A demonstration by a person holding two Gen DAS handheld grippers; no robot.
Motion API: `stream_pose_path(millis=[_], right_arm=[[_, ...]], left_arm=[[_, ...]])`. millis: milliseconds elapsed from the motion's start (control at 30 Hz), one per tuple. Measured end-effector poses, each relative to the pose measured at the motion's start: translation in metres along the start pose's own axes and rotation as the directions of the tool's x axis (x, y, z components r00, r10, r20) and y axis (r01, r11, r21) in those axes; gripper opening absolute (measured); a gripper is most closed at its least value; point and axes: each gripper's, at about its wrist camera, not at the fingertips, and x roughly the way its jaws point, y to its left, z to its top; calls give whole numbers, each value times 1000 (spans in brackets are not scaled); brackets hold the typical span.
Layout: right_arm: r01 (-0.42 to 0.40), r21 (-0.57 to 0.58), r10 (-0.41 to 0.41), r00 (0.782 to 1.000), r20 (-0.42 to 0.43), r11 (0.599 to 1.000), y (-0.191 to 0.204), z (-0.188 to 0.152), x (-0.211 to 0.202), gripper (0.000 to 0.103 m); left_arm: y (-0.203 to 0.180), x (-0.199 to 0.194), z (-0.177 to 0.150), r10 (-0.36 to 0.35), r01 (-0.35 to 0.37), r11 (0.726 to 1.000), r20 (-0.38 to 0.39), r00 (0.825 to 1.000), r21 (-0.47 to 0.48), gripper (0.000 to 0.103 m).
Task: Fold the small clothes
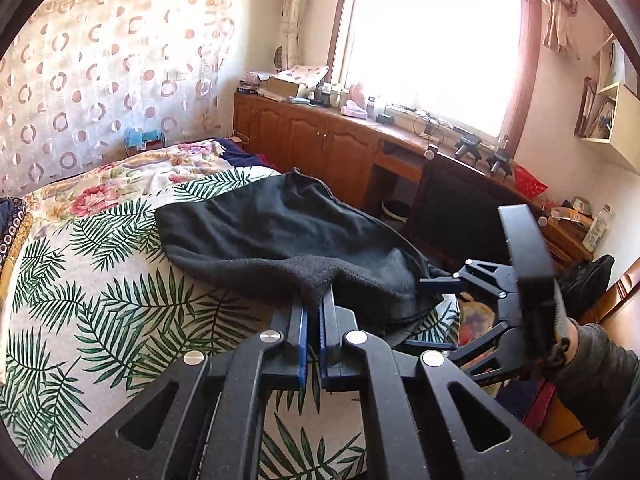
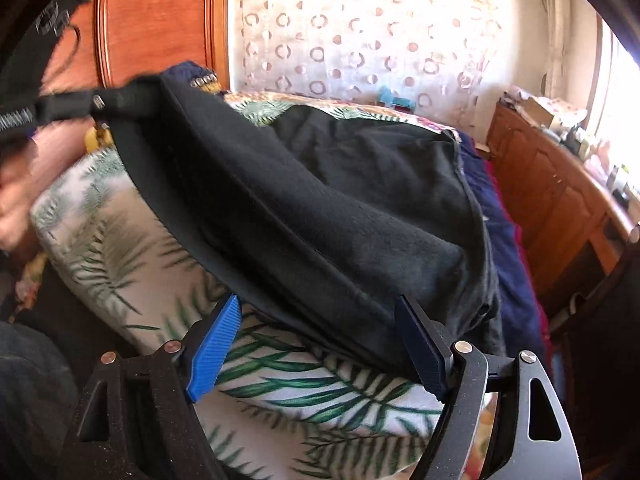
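Note:
A black fleece garment (image 1: 276,232) lies on the leaf-print bed cover (image 1: 100,304). My left gripper (image 1: 314,292) is shut on its near edge and lifts that edge a little. In the right wrist view the garment (image 2: 320,200) stretches from the left gripper (image 2: 96,106) at the upper left down toward me. My right gripper (image 2: 320,316) is open, its blue pads either side of the garment's near hem, which hangs between them. The right gripper also shows in the left wrist view (image 1: 430,280) at the garment's right corner.
A floral quilt (image 1: 132,180) lies at the bed's far end. A wooden cabinet (image 1: 320,140) with clutter runs under the window. A dark chair (image 1: 460,208) stands right of the bed. A wooden headboard (image 2: 160,20) is behind the garment.

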Motion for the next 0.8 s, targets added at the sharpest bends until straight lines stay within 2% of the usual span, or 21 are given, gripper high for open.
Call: stream_pose_path(millis=[167, 400, 433, 500, 533, 567, 800], right_arm=[[51, -22, -52, 998, -31, 998, -7, -1, 16, 80], [122, -27, -122, 992, -21, 992, -19, 1, 22, 78], [122, -25, -122, 992, -21, 992, -20, 1, 22, 72], [111, -17, -112, 993, -32, 994, -25, 3, 25, 39], [112, -16, -112, 993, -31, 994, -26, 5, 25, 29], [112, -17, -113, 993, -22, 994, -27, 8, 24, 15], [133, -16, -131, 986, 103, 991, -39, 49, 10, 11]], left_arm=[[1, -2, 1, 2, -2, 1000, 7, 1000, -4, 5], [3, -5, 2, 6, -6, 1000, 18, 1000, -15, 5], [4, -6, 2, 7, -7, 1000, 20, 1000, -17, 5], [7, -7, 3, 8, -7, 1000, 22, 1000, -21, 5], [8, -7, 4, 8, -8, 1000, 23, 1000, -23, 5], [11, -7, 4, 12, -11, 1000, 24, 1000, -24, 5], [38, -3, 17, 28, -25, 998, 51, 998, -61, 5]])
